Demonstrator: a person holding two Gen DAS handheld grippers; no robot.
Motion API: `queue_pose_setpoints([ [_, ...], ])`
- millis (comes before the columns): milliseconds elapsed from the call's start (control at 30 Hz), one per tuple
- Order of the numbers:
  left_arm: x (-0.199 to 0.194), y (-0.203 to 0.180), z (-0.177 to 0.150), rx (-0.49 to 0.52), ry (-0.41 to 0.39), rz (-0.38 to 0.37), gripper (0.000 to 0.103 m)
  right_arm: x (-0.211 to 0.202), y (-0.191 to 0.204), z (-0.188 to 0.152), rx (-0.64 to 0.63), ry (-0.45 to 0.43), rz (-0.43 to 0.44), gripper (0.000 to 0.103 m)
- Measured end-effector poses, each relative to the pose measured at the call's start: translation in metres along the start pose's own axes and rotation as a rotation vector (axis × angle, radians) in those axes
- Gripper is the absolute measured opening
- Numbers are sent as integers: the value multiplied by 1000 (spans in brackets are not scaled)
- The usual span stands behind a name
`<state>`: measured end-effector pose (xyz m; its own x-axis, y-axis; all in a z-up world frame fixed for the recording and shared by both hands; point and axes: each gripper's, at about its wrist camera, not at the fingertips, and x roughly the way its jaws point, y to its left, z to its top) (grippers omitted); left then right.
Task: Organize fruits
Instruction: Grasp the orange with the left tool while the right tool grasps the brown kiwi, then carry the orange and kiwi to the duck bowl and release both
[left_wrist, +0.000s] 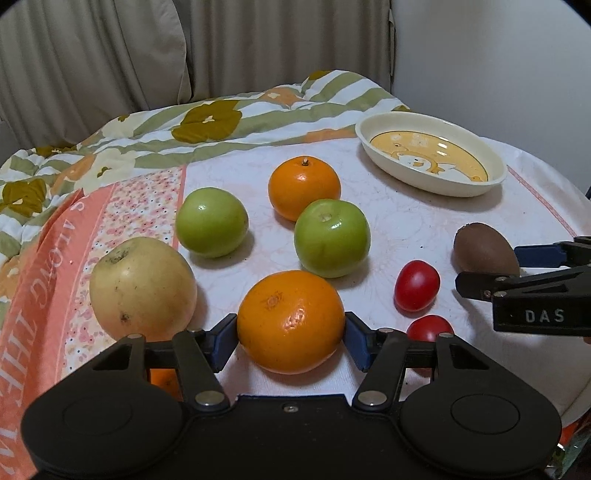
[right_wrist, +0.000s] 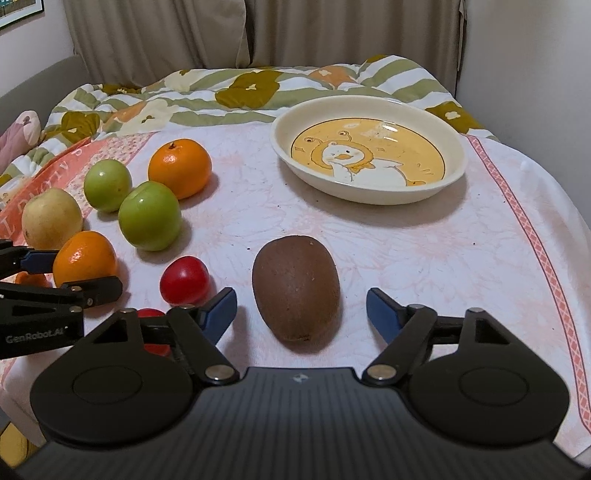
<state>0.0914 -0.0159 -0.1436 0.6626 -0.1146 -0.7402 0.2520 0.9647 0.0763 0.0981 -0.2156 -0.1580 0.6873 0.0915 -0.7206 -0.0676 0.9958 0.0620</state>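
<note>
I had the left gripper (left_wrist: 291, 334) down over the near orange (left_wrist: 290, 320), blue pads (left_wrist: 224, 341) touching both sides of the fruit, so it was clamped on it, w/ the orange sitting on the pink-and-white cloth (left_wrist: 399, 221). No earlier picture to compare, so that's all I could say on the jaws. The right gripper (right_wrist: 301, 314) had its fingers apart, one each side of the kiwi (right_wrist: 295, 286), clear gaps btw pads (right_wrist: 221, 306) and skin; the kiwi lay on the cloth, not held.

Rest of the fruit, left wrist view: a yellow apple (left_wrist: 143, 288) just left of the gripped orange, near the left finger. Two green apples behind, the left green apple (left_wrist: 211, 221) apart from the right green apple (left_wrist: 331, 238), which sat right in front of the far orange (left_wrist: 303, 186), touching or nearly (couldn't tell which). A red tomato (left_wrist: 417, 285) to the right of the gripped orange, a second tomato (left_wrist: 430, 328) closer in, partly hidden behind the right finger linkage. Something orange showed under the left finger linkage too, mostly hidden, couldn't id it.

The dish (right_wrist: 369, 192) w/ the duck picture stood empty at the back right of the cloth, well apart from all the fruit. A flowered quilt (right_wrist: 240, 92) was bunched behind the cloth, curtains (right_wrist: 166, 33) beyond that.
</note>
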Motion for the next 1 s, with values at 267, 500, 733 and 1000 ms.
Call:
queue_pose_setpoints([
  [267, -3, -1, -3, 34, -8, 17, 64, 5, 0, 3, -20, 14, 6, 77],
  [500, -4, -1, -7, 48, -13, 27, 64, 6, 6, 6, -58, 15, 1, 64],
  [733, -9, -2, -6, 51, -17, 26, 64, 3, 5, 7, -25, 12, -2, 62],
  [1000, -41, -4, 4, 50, -57, 12, 64, -31, 8, 18, -10, -31, -7, 61],
])
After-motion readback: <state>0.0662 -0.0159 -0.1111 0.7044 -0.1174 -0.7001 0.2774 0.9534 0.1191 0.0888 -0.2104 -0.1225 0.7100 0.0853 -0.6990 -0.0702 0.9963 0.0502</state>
